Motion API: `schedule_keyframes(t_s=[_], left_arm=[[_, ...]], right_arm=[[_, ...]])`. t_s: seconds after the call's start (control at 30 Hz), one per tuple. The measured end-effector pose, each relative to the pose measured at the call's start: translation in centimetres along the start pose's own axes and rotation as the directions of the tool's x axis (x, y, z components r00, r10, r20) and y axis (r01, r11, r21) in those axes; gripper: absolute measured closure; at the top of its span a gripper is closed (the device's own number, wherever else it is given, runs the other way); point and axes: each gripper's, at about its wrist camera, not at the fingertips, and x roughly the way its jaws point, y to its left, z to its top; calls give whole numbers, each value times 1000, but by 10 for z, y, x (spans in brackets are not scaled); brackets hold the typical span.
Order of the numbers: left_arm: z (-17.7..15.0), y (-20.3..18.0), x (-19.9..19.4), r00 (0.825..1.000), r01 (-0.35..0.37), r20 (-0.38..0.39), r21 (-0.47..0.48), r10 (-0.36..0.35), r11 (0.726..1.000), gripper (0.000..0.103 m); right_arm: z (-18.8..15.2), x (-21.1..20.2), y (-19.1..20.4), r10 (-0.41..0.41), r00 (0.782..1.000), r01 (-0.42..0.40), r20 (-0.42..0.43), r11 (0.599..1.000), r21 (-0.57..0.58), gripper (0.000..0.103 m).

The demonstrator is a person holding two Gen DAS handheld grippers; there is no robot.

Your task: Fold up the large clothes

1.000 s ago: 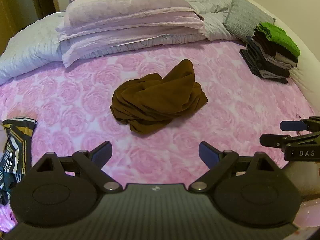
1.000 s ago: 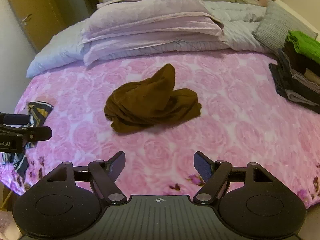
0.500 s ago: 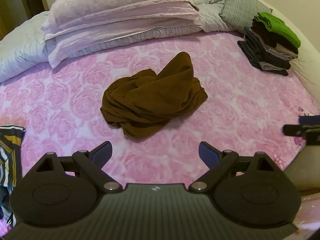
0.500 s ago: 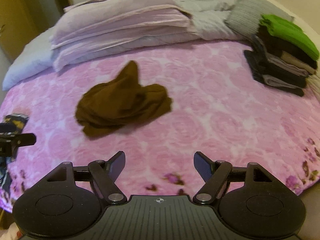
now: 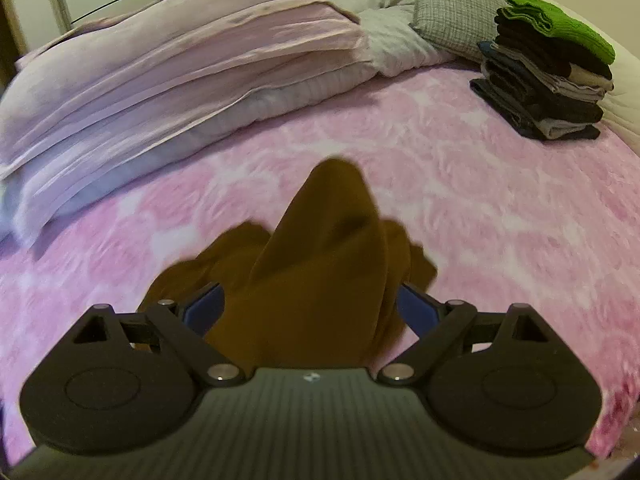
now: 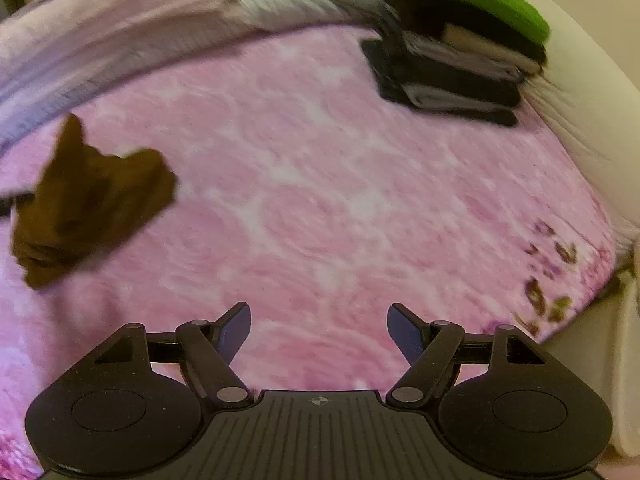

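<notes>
A crumpled brown garment lies heaped on the pink rose-patterned bedspread. My left gripper is open, and the brown heap fills the space between its blue pads, with a peak of cloth rising just beyond them. In the right wrist view the same brown garment sits far to the left, blurred. My right gripper is open over bare bedspread, well to the right of the garment, with nothing between its fingers.
A stack of folded clothes topped by a green piece stands at the bed's right edge, also seen as the stack. Pale lilac pillows and bedding and a grey cushion line the back. The bed's right edge drops off.
My left gripper has moved forward until the brown garment sits between its open fingers. My right gripper has swung to the right, so the garment has slid to the left of its view.
</notes>
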Motion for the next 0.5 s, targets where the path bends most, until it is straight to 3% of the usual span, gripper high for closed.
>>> schedule_keyframes(t_s=[0.03, 0.07, 0.13, 0.17, 0.2, 0.33, 0.43, 0.5], left_arm=[[5, -3, 11, 1000, 3, 6, 13, -3, 1000, 14], [8, -6, 21, 1000, 3, 7, 25, -4, 1000, 23], [11, -11, 41, 999, 34, -24, 59, -33, 998, 56], [10, -13, 47, 998, 49, -46, 67, -46, 997, 85], [7, -13, 47, 997, 63, -55, 68, -59, 996, 92], [-36, -9, 8, 996, 76, -56, 36, -74, 996, 97], [-92, -1, -33, 987, 89, -126, -55, -95, 995, 98], [-141, -3, -58, 969, 99, -216, -111, -121, 989, 98]], right_arm=[[-2, 5, -5, -8, 1000, 8, -12, 1000, 4, 31], [-4, 8, -9, -4, 1000, 4, -17, 1000, -11, 31], [-6, 17, -14, -7, 999, 6, -36, 1000, -15, 31], [-6, 21, -15, -7, 999, 6, -46, 1000, -22, 31], [-7, 24, -15, -7, 999, 5, -54, 1000, -30, 31], [-8, 36, -10, 9, 997, -12, -70, 999, -51, 31], [-8, 46, -2, 27, 996, -31, -81, 998, -50, 31], [-6, 51, 6, 37, 995, -42, -95, 998, -51, 31]])
